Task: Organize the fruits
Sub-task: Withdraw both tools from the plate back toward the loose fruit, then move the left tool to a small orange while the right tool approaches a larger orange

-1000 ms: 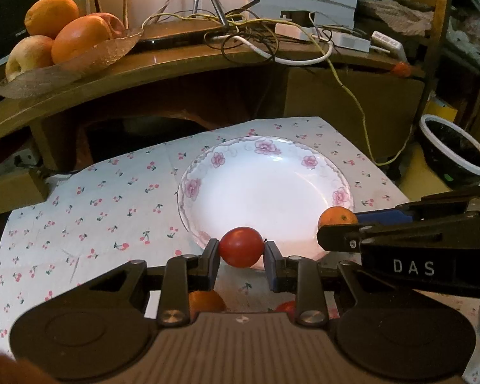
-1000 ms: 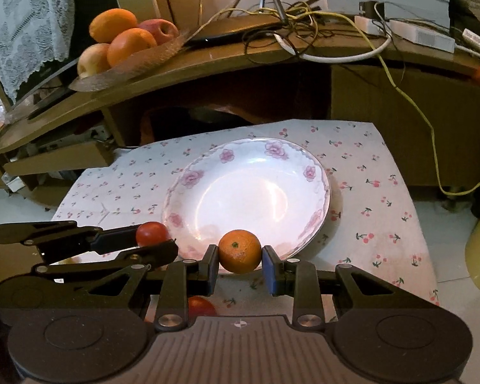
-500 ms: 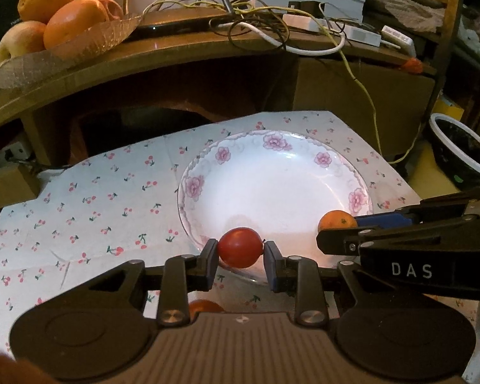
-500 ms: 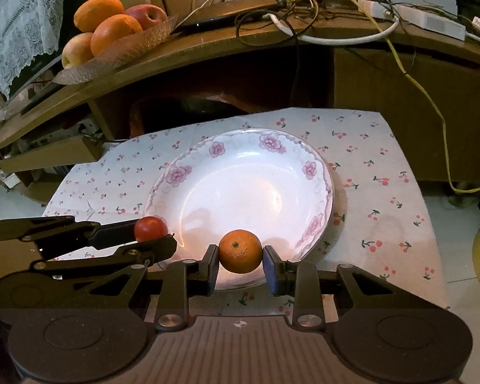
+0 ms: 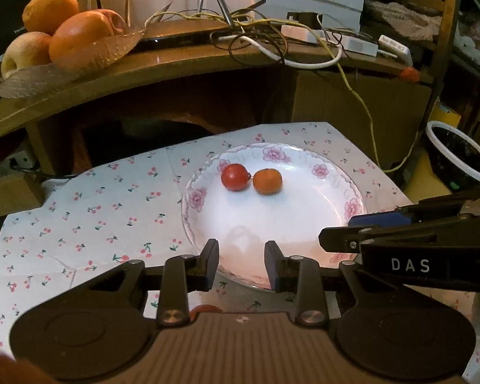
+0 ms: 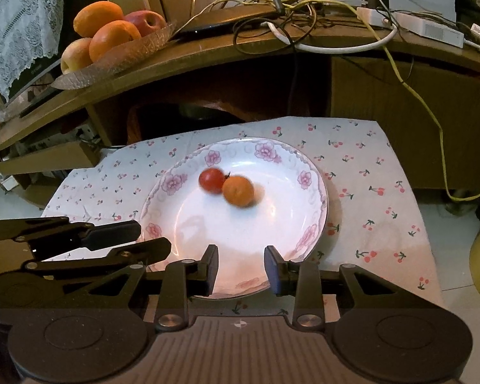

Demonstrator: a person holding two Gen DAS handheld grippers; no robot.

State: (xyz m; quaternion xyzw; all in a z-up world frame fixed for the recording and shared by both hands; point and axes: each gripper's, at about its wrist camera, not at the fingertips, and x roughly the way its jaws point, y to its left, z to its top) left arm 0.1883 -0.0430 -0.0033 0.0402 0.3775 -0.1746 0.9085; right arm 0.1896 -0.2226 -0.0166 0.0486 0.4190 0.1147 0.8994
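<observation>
Cherry-print cloth (image 5: 89,224) with the flowered plate (image 6: 313,172) on it. Both grippers, left gripper (image 5: 241,264) and right gripper (image 6: 241,267), hang over its near rim, jaws spread, nothing held. Tomato (image 5: 235,177) and tangerine (image 5: 267,181) sit touching inside the plate.

A small red tomato (image 5: 235,177) and a small orange tangerine (image 5: 267,181) lie side by side, just touching, in the far half of a white plate (image 5: 304,224) rimmed with pink flowers. The tomato sits to the left. In the right wrist view both fruits look slightly blurred.
</observation>
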